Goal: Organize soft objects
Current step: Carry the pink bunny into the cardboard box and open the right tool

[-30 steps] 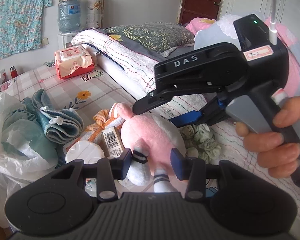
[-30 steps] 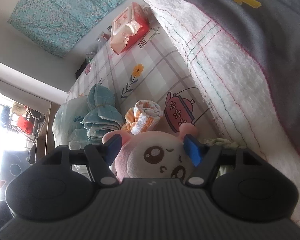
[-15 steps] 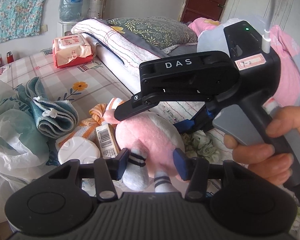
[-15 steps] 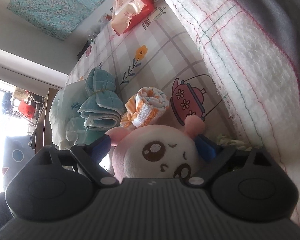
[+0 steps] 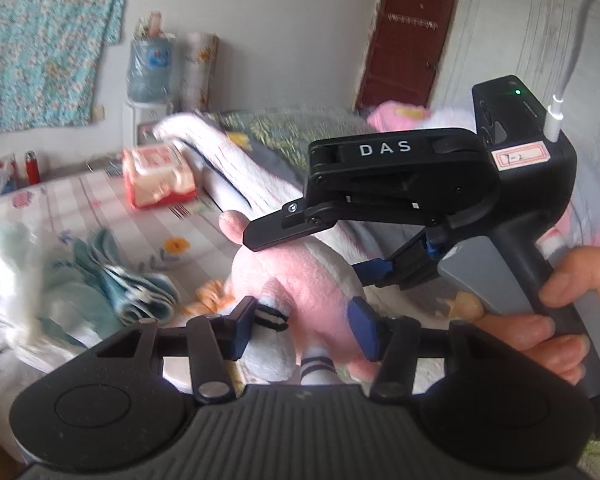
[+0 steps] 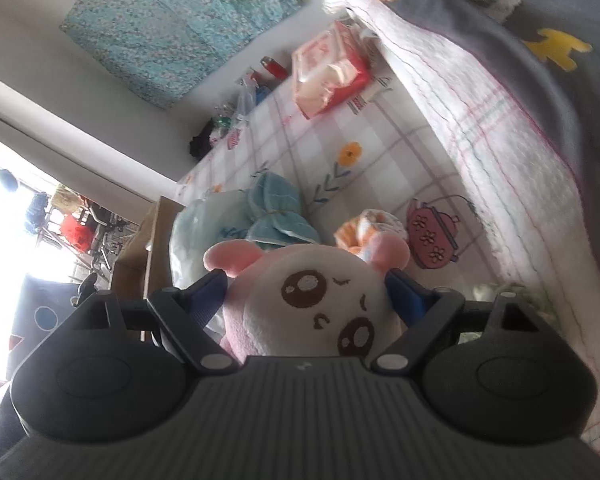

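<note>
A pink and white plush toy [image 5: 300, 280] with striped feet is held up above the bed. My left gripper [image 5: 304, 330] is shut on its lower body. My right gripper [image 6: 306, 286] is shut on its head; its face [image 6: 324, 300] looks at the right wrist camera. In the left wrist view the right gripper [image 5: 312, 248] grips the toy from above and the right. A folded teal towel [image 5: 140, 288] and an orange striped rolled cloth [image 6: 370, 226] lie on the checked sheet [image 6: 340, 136] below.
A red wipes pack [image 5: 160, 174] lies further back on the sheet. A white quilt [image 6: 480, 112] and a grey blanket [image 6: 540, 20] are piled to the right. A white plastic bag [image 5: 16, 280] sits at the left bed edge. A green scrunchie [image 6: 500, 292] lies by the quilt.
Both grippers have lifted the plush toy up off the bed. The towels and the small items beneath it have dropped lower in view.
</note>
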Available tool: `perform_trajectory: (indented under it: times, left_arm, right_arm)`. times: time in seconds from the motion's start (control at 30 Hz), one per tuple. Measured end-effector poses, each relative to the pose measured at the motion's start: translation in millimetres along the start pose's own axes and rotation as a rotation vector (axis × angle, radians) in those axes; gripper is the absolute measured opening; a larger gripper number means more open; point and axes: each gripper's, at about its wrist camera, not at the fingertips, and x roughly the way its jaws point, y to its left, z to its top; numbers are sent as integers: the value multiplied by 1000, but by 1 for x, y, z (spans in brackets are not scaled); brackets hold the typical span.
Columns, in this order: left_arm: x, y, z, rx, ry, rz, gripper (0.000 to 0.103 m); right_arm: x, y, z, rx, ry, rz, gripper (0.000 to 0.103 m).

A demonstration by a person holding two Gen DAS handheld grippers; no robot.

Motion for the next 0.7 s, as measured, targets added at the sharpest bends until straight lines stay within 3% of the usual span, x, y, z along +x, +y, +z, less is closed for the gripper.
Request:
perform_trajectory:
  times: [0.2, 0.43, 0.57, 0.7]
  left_arm:
    - [-67, 42, 14, -61, -150, 139, 55]
    - [-154, 126, 9, -188, -278, 378, 55]
    - [-184, 180, -1, -310, -278, 475, 55]
    - [-191, 242, -15, -467, -226, 493, 55]
  right_arm:
    - [12, 97, 8, -150, -2, 118, 87]
    - [97, 253, -13, -416, 156, 225, 87]
    - [161, 323, -36, -529, 293, 246, 87]
    - [219, 366, -58, -606, 394, 200, 87]
